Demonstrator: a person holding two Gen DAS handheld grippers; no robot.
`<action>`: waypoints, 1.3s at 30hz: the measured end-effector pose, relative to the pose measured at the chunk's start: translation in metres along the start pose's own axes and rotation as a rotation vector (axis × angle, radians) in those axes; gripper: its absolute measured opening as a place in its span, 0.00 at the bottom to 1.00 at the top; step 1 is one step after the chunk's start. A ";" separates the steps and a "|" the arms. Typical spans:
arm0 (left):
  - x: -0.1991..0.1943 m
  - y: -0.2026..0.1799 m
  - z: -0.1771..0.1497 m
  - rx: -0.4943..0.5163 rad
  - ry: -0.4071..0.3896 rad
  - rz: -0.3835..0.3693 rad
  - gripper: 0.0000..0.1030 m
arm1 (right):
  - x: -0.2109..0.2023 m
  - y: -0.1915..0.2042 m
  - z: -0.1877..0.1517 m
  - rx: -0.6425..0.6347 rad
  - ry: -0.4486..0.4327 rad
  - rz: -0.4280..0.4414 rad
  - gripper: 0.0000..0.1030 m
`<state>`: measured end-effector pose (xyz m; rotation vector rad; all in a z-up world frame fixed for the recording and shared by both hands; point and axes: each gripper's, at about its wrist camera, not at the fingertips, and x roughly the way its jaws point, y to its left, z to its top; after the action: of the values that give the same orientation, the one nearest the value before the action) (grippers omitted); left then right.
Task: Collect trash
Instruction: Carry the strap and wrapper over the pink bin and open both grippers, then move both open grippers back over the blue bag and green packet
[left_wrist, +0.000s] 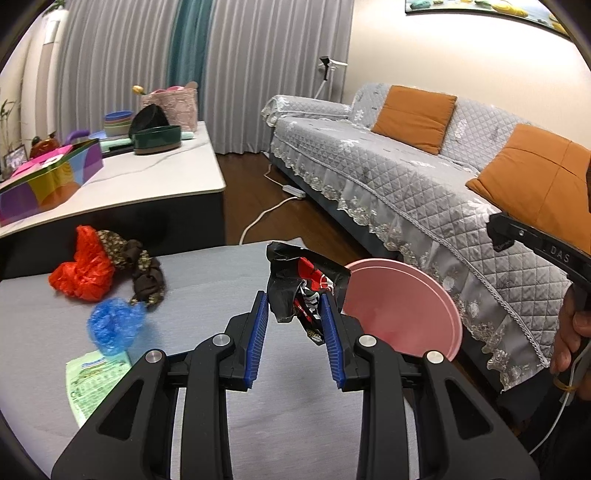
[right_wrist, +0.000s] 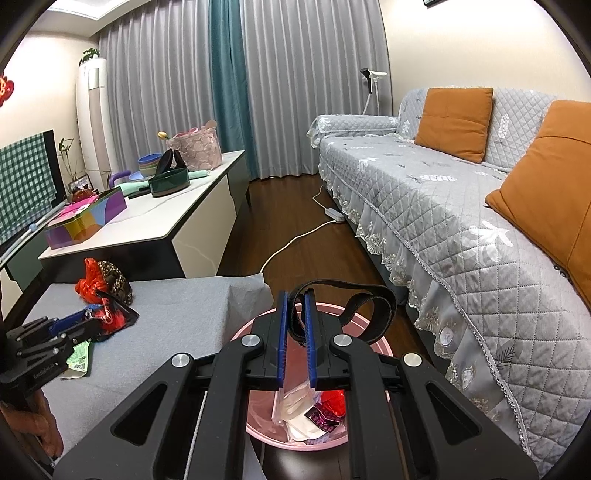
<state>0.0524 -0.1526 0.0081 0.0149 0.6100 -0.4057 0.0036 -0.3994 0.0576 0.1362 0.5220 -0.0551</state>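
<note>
- Black-and-red crumpled wrapper (left_wrist: 301, 286): pinched between the blue pads (left_wrist: 258, 332) of the left gripper (left_wrist: 294, 332), lifted above the grey cloth-covered table (left_wrist: 221, 266); the right wrist view shows the same wrapper (right_wrist: 114, 317) at the left gripper's (right_wrist: 86, 319) tip, low over the table (right_wrist: 166, 314).
- Pink bin (left_wrist: 402, 306): just right of the left claw; only its rim and inner wall show in the left wrist view. The right wrist view looks down into the bin (right_wrist: 384, 347) and shows white plastic, a red scrap and a small dark packet at the bottom.
- Black strap loop (right_wrist: 347, 310): clamped between the narrow-set pads of the right gripper (right_wrist: 295, 339), directly over the bin mouth; seen only in the right wrist view.
- Left of the left claw, on the table: red plastic bag (left_wrist: 83, 269), brown patterned cloth (left_wrist: 140, 266) touching it, blue crumpled film (left_wrist: 112, 325), green-printed packet (left_wrist: 96, 384) nearest the camera.
- Beyond the claw: white cabinet (left_wrist: 166, 173) bearing a multicoloured box (left_wrist: 48, 181) and a dark green round tin (left_wrist: 157, 138).
- Right of both claws: grey quilted sofa (right_wrist: 461, 206) with orange cushions (right_wrist: 454, 118); white cable (right_wrist: 295, 240) on the dark floor.
- Right hand (left_wrist: 570, 336): at the far right edge of the left wrist view, gripping its handle.
</note>
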 end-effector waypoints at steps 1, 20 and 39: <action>0.002 -0.006 0.001 0.011 0.001 -0.006 0.28 | 0.000 -0.001 0.000 0.001 -0.001 0.000 0.09; 0.088 -0.084 0.017 0.114 0.078 -0.106 0.29 | 0.042 -0.034 0.002 0.063 0.064 0.009 0.09; 0.085 -0.058 0.007 0.083 0.125 -0.097 0.45 | 0.055 -0.040 0.002 0.079 0.068 -0.032 0.55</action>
<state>0.0982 -0.2380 -0.0277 0.0910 0.7186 -0.5272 0.0484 -0.4397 0.0271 0.2080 0.5900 -0.1027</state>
